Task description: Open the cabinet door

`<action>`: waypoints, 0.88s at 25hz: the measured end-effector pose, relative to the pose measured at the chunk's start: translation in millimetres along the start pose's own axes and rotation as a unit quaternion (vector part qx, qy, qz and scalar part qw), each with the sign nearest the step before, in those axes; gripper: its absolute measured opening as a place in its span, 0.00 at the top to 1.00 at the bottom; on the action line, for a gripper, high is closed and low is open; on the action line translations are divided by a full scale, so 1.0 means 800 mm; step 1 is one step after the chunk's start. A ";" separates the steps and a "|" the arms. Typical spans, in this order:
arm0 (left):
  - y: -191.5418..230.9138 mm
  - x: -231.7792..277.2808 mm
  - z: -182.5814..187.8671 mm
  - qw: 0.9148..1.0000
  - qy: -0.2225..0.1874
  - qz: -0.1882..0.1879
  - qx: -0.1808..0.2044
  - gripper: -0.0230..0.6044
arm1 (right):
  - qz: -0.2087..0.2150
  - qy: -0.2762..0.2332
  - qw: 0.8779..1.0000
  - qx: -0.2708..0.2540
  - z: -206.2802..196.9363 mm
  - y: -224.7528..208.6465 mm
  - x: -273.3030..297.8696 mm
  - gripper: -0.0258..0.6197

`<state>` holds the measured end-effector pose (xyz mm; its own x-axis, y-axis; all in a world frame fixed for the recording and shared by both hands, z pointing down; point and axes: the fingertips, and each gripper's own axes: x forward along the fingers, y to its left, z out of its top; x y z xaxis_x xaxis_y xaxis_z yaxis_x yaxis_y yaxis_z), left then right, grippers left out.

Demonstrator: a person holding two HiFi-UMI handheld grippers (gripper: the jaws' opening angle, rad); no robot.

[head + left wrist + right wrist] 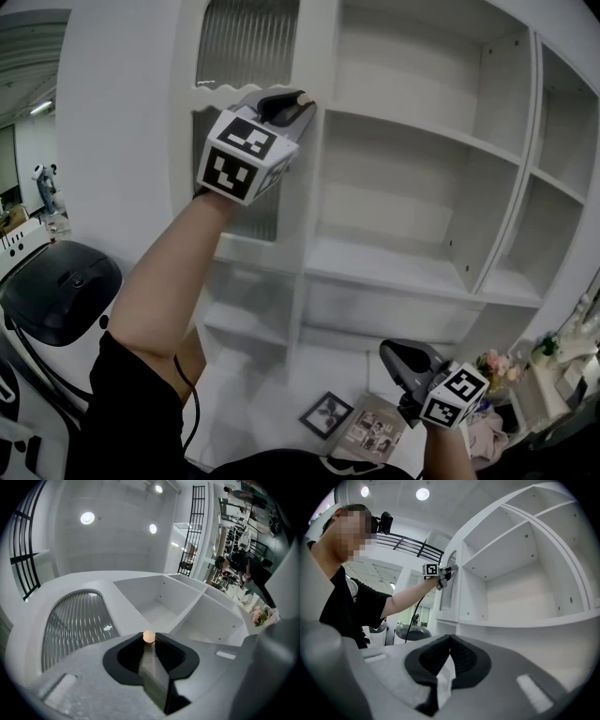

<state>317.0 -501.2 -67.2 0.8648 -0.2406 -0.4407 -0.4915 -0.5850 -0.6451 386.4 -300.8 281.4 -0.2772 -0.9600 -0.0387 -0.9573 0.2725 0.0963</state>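
Note:
The tall white cabinet door [314,141] has a ribbed glass panel [246,42] and stands at the left of the open shelving. My left gripper [298,101] is raised against the door's right edge. In the left gripper view a small round pale knob [148,637] sits pinched between the tips of the left gripper [149,641], beside the ribbed glass [75,620]. My right gripper [405,361] hangs low at the lower right, well away from the door. Its jaws are shut with nothing between them [450,639]. The right gripper view shows the door [449,581] from the side, with the left gripper [449,571] on it.
White open shelves [412,272] fill the right of the cabinet. A black rounded seat [61,286] stands at the left. Picture frames [326,415] lie on the floor below, and flowers [497,364] sit at the lower right. Black railings [192,527] and distant people show in the left gripper view.

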 end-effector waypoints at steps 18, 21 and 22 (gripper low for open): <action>0.008 -0.049 0.031 0.999 -0.020 -0.040 -0.010 0.84 | -0.039 -0.036 0.999 0.003 0.033 0.088 0.014 0.96; 0.010 -0.064 0.037 0.998 -0.020 -0.051 -0.014 0.84 | -0.045 -0.039 0.998 -0.006 0.043 0.113 0.016 0.96; 0.010 -0.069 0.039 0.998 -0.021 -0.054 -0.016 0.84 | -0.048 -0.039 0.998 -0.010 0.048 0.121 0.015 0.96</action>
<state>262.2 -468.4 -67.2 0.9073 -0.1419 -0.3958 -0.3911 -0.6303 -0.6706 287.1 -283.6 252.4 -0.1907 -0.9734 -0.1267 -0.9781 0.1775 0.1089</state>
